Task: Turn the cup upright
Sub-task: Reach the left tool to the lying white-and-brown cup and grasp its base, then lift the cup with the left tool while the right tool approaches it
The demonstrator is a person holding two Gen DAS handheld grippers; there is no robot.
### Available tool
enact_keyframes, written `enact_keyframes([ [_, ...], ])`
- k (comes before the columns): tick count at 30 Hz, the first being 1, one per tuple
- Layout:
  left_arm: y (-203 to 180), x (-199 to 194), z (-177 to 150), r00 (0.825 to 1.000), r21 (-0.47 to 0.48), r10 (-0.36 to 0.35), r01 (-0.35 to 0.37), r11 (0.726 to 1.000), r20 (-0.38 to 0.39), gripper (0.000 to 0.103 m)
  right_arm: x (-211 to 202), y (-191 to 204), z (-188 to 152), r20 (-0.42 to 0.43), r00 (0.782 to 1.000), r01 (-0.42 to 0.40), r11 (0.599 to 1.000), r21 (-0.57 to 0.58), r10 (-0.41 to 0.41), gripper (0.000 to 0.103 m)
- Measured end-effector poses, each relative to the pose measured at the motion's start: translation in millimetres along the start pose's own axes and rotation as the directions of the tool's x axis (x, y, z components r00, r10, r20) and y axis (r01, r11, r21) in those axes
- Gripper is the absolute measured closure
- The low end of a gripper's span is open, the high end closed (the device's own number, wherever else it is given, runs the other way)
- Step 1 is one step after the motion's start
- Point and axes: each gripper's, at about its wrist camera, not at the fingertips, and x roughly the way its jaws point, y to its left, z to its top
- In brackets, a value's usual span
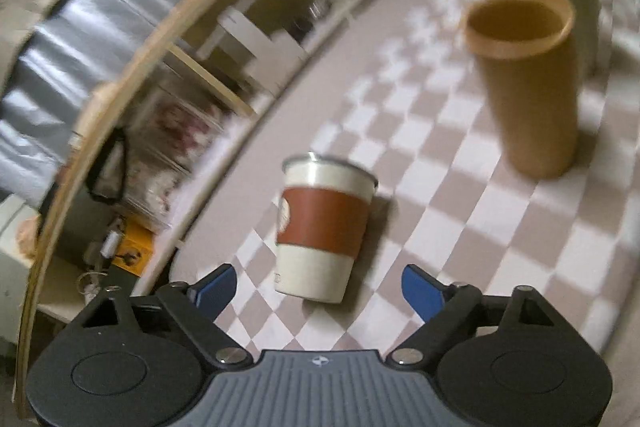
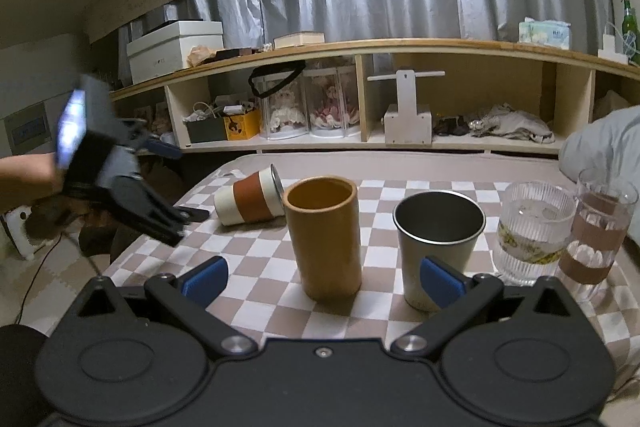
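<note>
A cream cup with a rust-brown sleeve (image 1: 322, 227) lies on its side on the checkered cloth, its rim pointing away from my left gripper. My left gripper (image 1: 320, 287) is open and empty, its blue fingertips on either side of the cup's base, not touching. In the right wrist view the same cup (image 2: 250, 201) lies at the table's far left, with the left gripper (image 2: 176, 187) just left of it. My right gripper (image 2: 324, 279) is open and empty, low at the near edge.
An upright tan tumbler (image 2: 324, 239), also in the left wrist view (image 1: 528, 79), a steel cup (image 2: 438, 243), a ribbed glass (image 2: 532, 231) and a sleeved glass (image 2: 596, 231) stand in a row. A shelf unit (image 2: 360, 99) runs behind the table (image 2: 256, 275).
</note>
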Motion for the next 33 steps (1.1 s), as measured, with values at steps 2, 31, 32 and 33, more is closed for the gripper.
enact_keyframes([
  [2,1.6,19.4,2.2,0.998,0.043,-0.026,0.028,0.999,-0.050,0.015,2.1,-2.9,-1.6,-0.003,1.000,-0.003,1.000,0.010,0.003,0.000],
  [31,43.8,3.4,-8.6,0.963,-0.350,-0.159,0.075,0.934,-0.217,0.044,15.2,-16.8,-10.1,-0.055,0.998,0.001,1.000,0.025,0.001,0.000],
  [32,43.0,-4.0,-12.7,0.957,-0.390,-0.181,0.081,0.917,-0.227,0.044,14.1,-16.1,-9.7,-0.052,0.999,-0.001,1.000,0.024,0.002,0.000],
  [33,43.2,-9.3,-16.1,0.951,-0.424,-0.203,0.088,0.901,-0.232,0.044,13.2,-16.2,-9.2,-0.049,0.999,-0.002,1.000,0.023,0.003,0.000],
])
